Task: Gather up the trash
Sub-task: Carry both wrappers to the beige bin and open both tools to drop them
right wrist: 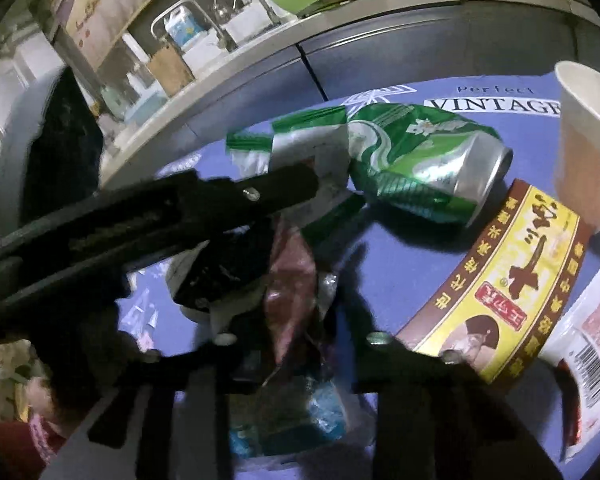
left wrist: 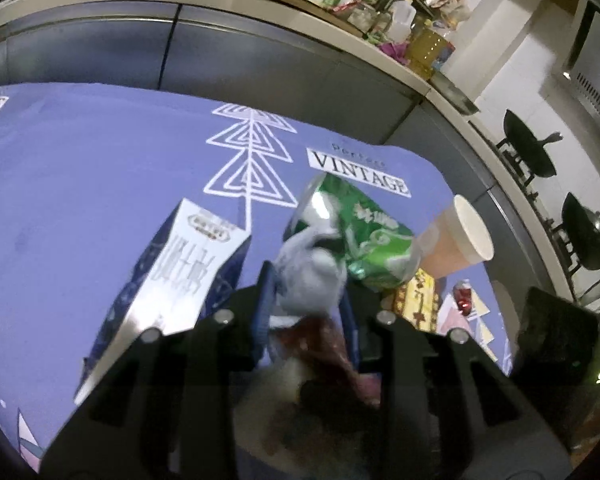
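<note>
Left hand-held gripper (left wrist: 306,300) around crumpled wrapper (left wrist: 312,268).

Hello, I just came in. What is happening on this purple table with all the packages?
A person is clearing trash from the purple tablecloth with two handheld grippers. The left gripper is closed on a crumpled wrapper, pale at the top and reddish lower down. The right gripper is right at the same reddish wrapper; whether it grips is unclear. Waiting on the cloth are a crushed green can, a milk carton, a paper cup and a yellow label.
</note>
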A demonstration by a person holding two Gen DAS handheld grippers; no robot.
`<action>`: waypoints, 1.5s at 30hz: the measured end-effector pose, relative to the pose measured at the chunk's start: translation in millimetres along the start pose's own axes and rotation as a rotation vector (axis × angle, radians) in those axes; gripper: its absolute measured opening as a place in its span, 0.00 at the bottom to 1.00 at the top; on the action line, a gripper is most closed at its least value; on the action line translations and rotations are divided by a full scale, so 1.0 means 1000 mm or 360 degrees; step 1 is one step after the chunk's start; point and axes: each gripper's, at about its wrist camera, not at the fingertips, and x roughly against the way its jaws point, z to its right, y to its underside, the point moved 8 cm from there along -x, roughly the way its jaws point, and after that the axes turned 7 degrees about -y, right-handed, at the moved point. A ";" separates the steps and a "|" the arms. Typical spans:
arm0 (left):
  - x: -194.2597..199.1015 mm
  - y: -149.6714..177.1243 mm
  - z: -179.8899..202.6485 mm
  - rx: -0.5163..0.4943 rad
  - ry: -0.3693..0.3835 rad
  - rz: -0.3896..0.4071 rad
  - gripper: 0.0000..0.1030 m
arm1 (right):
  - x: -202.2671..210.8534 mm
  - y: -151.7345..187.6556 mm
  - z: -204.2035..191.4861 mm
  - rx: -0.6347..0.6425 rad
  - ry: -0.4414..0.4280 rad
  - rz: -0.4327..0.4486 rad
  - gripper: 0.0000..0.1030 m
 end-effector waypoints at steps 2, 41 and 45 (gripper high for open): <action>-0.002 0.001 0.000 0.0001 0.0007 -0.0019 0.07 | 0.006 -0.002 0.000 0.0001 0.0016 0.0036 0.03; -0.118 0.142 0.461 -0.0685 0.0620 -0.0670 0.12 | 0.360 0.119 0.342 -0.0979 0.0722 0.0865 0.16; -0.139 0.155 0.462 -0.0699 0.0524 -0.0721 0.22 | 0.355 0.119 0.352 -0.0997 0.0676 0.0891 0.62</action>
